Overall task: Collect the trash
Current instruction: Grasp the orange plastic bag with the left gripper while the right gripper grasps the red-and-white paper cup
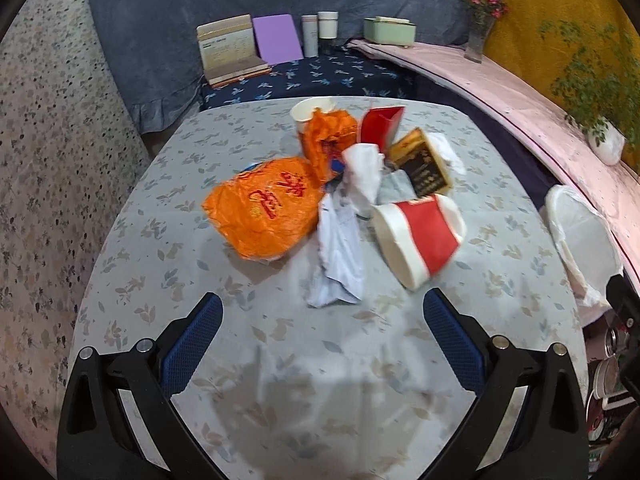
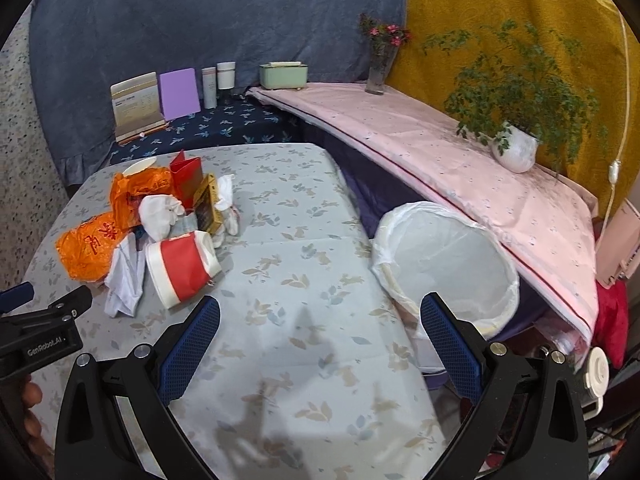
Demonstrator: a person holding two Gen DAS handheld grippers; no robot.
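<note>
A pile of trash lies on the table: an orange plastic bag [image 1: 264, 208], a crumpled white paper [image 1: 340, 256], a red-and-white paper cup [image 1: 420, 236] on its side, a white tissue wad [image 1: 364, 176], a black-and-gold box [image 1: 424, 168], a red carton [image 1: 380, 124] and a white cup [image 1: 310, 112]. My left gripper [image 1: 322, 320] is open and empty, just short of the white paper. My right gripper [image 2: 320, 320] is open and empty over the table, between the red-and-white cup [image 2: 182, 268] and the lined trash bin [image 2: 448, 268]. The left gripper's body [image 2: 44, 332] shows at the right view's left edge.
The table has a pale leaf-print cloth [image 1: 280, 360]. The bin [image 1: 580, 240] stands off its right edge, under a pink-covered shelf [image 2: 460, 168] with a potted plant [image 2: 516, 148] and a flower vase [image 2: 378, 72]. Books, bottles and a green box [image 1: 390, 30] stand at the back.
</note>
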